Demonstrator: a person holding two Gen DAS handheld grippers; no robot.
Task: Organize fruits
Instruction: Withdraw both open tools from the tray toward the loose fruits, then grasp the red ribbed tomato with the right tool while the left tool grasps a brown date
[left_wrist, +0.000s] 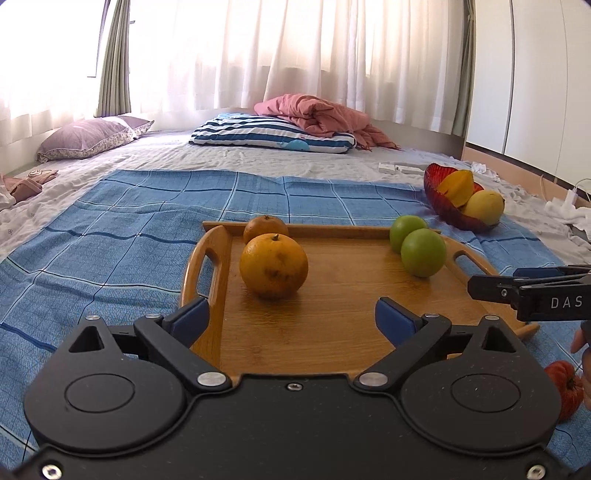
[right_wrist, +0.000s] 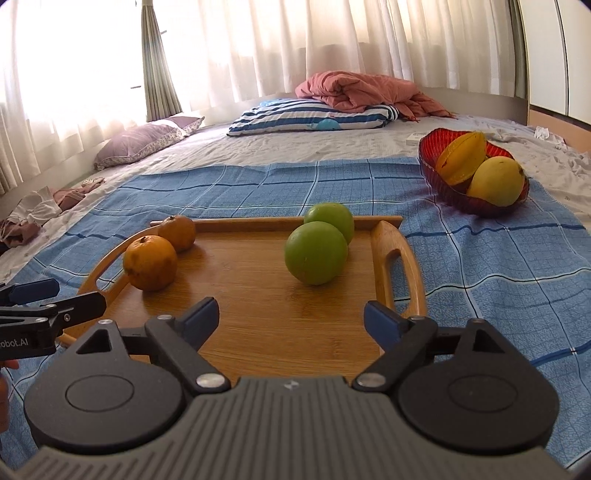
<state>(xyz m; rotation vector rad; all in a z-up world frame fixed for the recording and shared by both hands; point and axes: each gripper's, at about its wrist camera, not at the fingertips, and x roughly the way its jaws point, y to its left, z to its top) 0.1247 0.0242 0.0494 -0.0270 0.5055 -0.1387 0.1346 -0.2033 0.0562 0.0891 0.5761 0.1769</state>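
A bed (left_wrist: 258, 158) fills both views, with sheer curtains (left_wrist: 258, 48) behind it. A blue checked cloth (left_wrist: 110, 229) is spread over the near part of the bed. At the far end lie a striped pillow (left_wrist: 273, 134), a crumpled pink blanket (left_wrist: 321, 112) resting partly on it, and, to the left, a purple pillow (left_wrist: 88, 136).

A wooden tray (left_wrist: 332, 332) with a curved handle at each end sits on the blue cloth, directly ahead of both claws. Two oranges (left_wrist: 274, 266) stand on its left side, one behind the other and touching or nearly so. Two green apples (right_wrist: 316, 253) stand on its right side, likewise one behind the other and close together.

A red bowl (right_wrist: 461, 199) sits on the cloth beyond the tray's right end, well apart from it. It holds a yellow mango (right_wrist: 496, 181) and an orange-yellow starfruit (right_wrist: 461, 158) leaning against each other. A red fruit (left_wrist: 563, 387), partly hidden, lies on the cloth at the right edge of the left wrist view.

The left claw (left_wrist: 291, 317) hovers over the tray's near left part, jaws wide, nothing between them; the front orange lies just beyond its fingertips. The right claw (right_wrist: 291, 317) hovers over the tray's near right part, jaws equally wide and empty, the front apple just ahead. Each claw appears at the edge of the other's view.
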